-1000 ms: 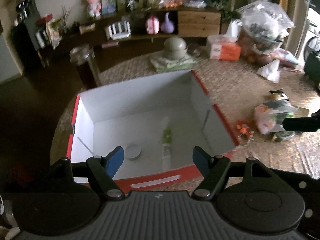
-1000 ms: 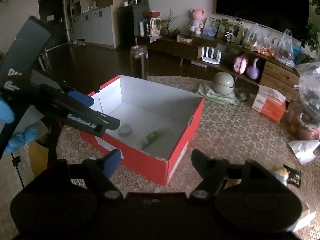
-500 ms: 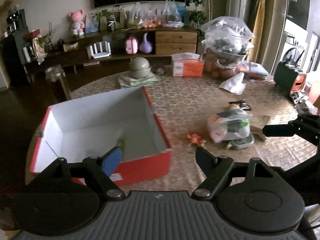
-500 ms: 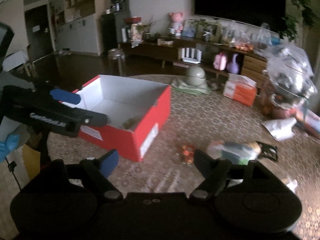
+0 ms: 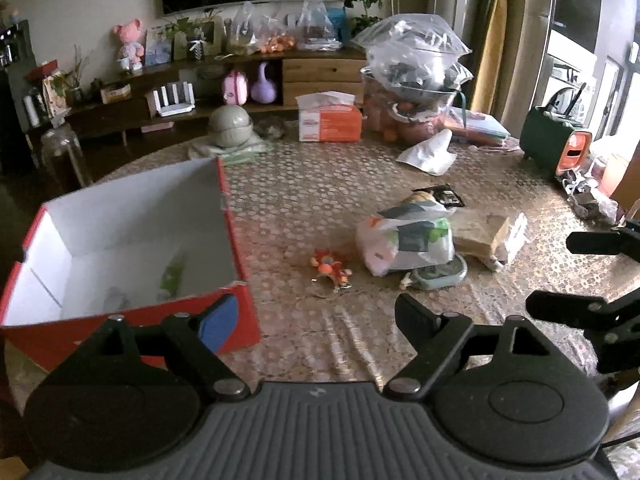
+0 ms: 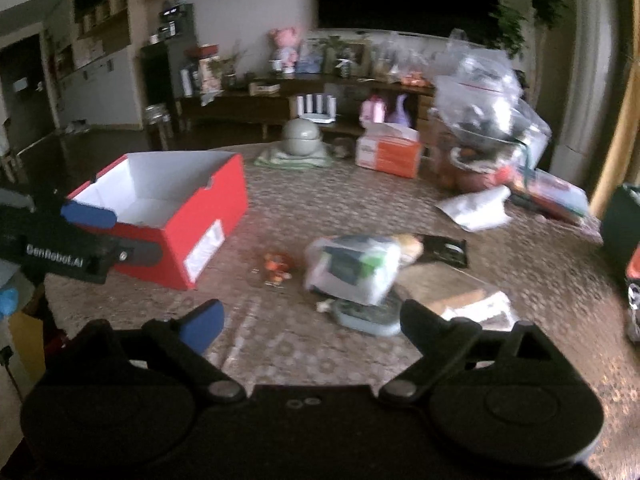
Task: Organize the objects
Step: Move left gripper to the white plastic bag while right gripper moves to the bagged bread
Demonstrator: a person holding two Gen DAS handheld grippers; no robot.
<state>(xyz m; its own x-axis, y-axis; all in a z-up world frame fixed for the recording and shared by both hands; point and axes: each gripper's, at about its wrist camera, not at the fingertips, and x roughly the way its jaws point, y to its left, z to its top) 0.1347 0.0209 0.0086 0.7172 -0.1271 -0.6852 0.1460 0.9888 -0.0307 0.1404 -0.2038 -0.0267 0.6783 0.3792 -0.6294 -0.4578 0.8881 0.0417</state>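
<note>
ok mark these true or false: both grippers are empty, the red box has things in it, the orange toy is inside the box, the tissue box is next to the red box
1. Both grippers are empty. True: the left gripper and right gripper stand open, nothing between them; their jaws have just been opening.
2. The red box has things in it. True: a green-labelled tube lies inside.
3. The orange toy is inside the box. False: it lies on the table beside it.
4. The tissue box is next to the red box. False: it sits at the far edge.

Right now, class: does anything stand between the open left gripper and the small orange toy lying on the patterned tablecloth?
Nothing visible does. Bare patterned tablecloth lies between the left gripper and the small orange toy; the red cardboard box and the white plastic bag flank that path.
</note>
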